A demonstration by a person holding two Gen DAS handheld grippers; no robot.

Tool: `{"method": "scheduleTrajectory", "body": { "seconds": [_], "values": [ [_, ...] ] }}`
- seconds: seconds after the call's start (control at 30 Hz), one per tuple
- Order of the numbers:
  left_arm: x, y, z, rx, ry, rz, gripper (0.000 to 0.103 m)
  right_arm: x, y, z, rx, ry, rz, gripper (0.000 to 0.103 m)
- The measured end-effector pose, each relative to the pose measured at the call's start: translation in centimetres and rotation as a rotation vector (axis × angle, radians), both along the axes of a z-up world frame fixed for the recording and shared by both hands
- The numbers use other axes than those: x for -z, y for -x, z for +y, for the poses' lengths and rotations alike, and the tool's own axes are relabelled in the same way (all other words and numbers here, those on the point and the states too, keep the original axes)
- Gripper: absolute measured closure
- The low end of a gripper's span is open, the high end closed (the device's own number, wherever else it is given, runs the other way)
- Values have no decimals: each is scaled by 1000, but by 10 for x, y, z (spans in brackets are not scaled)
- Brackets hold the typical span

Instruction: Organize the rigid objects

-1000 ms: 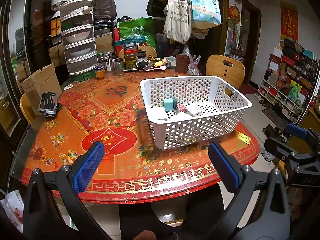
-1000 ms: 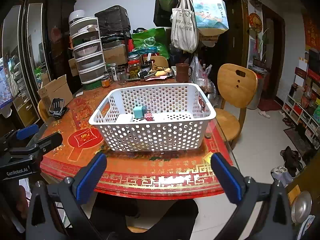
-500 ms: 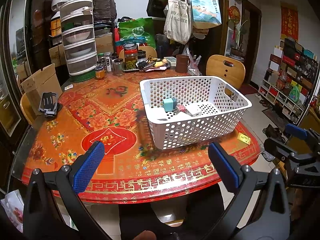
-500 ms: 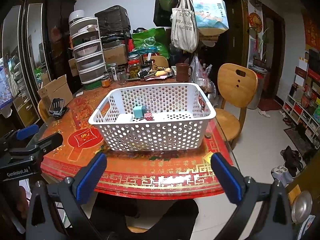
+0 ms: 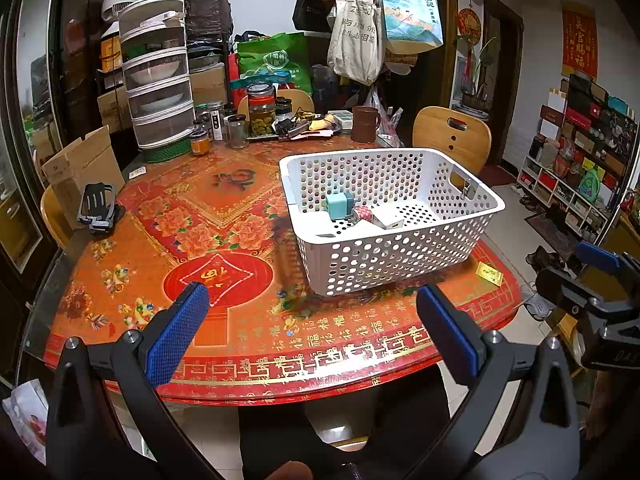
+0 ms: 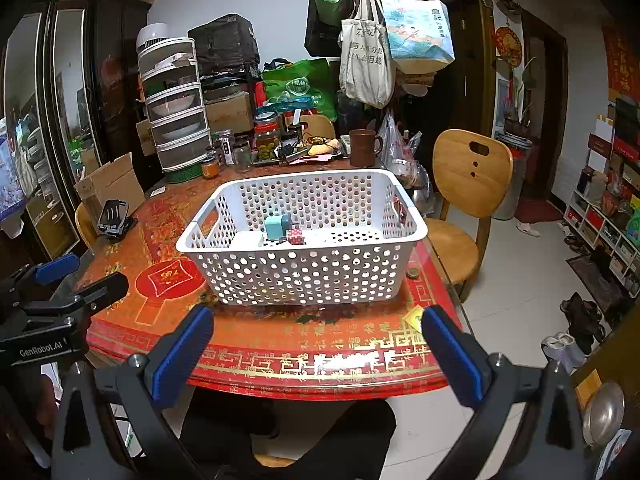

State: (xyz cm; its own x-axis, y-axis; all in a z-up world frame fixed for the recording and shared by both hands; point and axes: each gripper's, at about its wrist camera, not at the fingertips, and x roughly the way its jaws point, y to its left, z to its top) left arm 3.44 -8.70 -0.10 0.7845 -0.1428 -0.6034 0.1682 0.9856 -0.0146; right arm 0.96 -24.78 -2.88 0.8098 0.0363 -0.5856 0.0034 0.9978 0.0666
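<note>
A white perforated basket (image 5: pixel 400 256) (image 6: pixel 304 276) stands on the red patterned round table (image 5: pixel 224 280) (image 6: pixel 280 344). Inside it lie a teal block (image 5: pixel 339 205) (image 6: pixel 274 227), a small red dotted cube (image 5: pixel 363 213) (image 6: pixel 295 235) and white boxes (image 5: pixel 389 215). My left gripper (image 5: pixel 312 316) hangs open over the table's near edge, in front of the basket, holding nothing. My right gripper (image 6: pixel 316 332) is open too, empty, at the near edge facing the basket's long side. Each gripper shows at the edge of the other's view.
A black folding stand (image 5: pixel 96 208) sits at the table's left. Jars (image 5: pixel 262 110), a brown mug (image 5: pixel 364 124) and stacked food covers (image 5: pixel 158 76) crowd the far side. A small yellow packet (image 5: pixel 490 273) lies right of the basket. A wooden chair (image 6: pixel 468 184) stands to the right.
</note>
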Motion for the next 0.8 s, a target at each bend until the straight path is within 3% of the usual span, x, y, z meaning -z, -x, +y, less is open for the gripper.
{"method": "scheduleTrajectory", "body": {
  "seconds": [0.8],
  "values": [
    [4, 1, -3, 2, -2, 4, 1, 0, 0, 2, -7, 10, 5, 0]
  ]
}}
